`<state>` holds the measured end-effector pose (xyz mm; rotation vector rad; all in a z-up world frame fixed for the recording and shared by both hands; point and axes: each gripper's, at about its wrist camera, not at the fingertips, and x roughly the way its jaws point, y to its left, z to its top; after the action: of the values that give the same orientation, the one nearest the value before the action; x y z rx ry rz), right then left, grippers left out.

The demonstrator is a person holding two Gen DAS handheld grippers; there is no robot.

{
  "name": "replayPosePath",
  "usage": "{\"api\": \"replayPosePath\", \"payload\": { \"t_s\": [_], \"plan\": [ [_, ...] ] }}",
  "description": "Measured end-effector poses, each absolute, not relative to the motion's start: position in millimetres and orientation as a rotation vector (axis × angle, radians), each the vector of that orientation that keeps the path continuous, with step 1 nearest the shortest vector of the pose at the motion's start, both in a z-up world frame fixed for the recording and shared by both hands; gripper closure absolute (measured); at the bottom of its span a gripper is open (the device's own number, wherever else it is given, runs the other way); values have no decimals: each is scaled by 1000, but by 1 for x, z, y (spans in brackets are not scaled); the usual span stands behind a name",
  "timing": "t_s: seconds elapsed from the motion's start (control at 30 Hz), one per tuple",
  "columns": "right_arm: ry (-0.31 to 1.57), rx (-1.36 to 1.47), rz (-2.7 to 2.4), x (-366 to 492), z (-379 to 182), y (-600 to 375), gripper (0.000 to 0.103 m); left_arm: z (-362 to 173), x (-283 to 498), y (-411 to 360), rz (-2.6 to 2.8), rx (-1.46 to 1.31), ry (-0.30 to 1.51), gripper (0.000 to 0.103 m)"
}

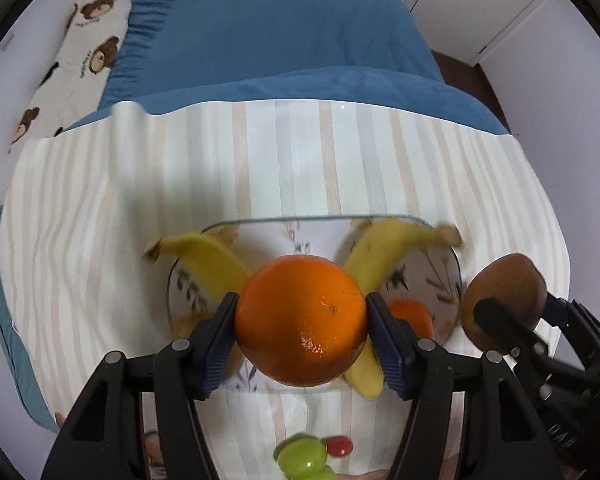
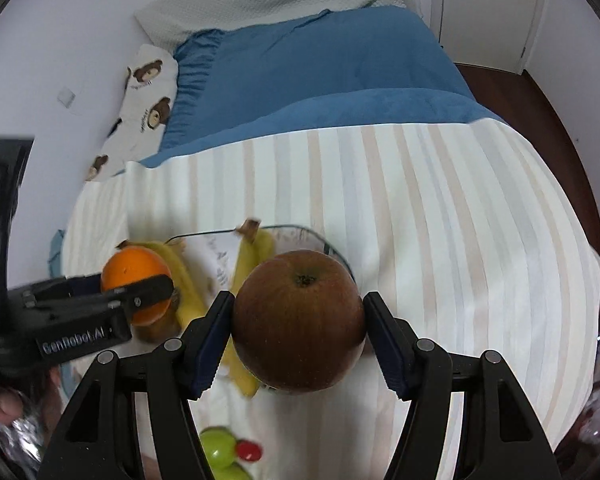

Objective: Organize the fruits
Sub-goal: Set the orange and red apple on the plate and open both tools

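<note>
My left gripper (image 1: 301,320) is shut on an orange (image 1: 300,319), held above a clear glass plate (image 1: 454,276) that lies on the striped cloth. Two bananas lie on the plate: one at its left (image 1: 208,258) and one at its right (image 1: 384,248). A second orange (image 1: 414,316) shows under the right pad. My right gripper (image 2: 299,322) is shut on a brown-red apple (image 2: 298,322); in the left wrist view that apple (image 1: 504,292) hangs just right of the plate. The right wrist view shows the held orange (image 2: 136,270) at left, above the bananas (image 2: 256,252).
Green grapes (image 1: 302,458) and a small red fruit (image 1: 339,446) lie near the cloth's front edge. The striped cloth (image 1: 340,160) covers the foot of a bed with a blue blanket (image 1: 280,32) and a bear-print pillow (image 1: 84,60). A white wall stands left, wardrobe doors (image 2: 496,12) far right.
</note>
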<state>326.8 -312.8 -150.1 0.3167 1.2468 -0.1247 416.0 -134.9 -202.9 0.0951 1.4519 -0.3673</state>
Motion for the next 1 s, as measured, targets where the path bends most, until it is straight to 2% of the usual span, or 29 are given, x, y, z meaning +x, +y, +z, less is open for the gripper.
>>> {"api": "replayPosePath", "payload": {
  "t_s": [0.37,0.9,1.0],
  "plan": [
    [1325,277,-101,368,-212,-309,35,-240,445,-148,-366,110,1543,43],
    [1395,311,-110,376,-231,-307,34,-263,459,-153,-350,71,1640,41],
    [1380,335,-109,374,-226,-309,24,-259,459,-148,-349,46,1630,35]
  ]
}}
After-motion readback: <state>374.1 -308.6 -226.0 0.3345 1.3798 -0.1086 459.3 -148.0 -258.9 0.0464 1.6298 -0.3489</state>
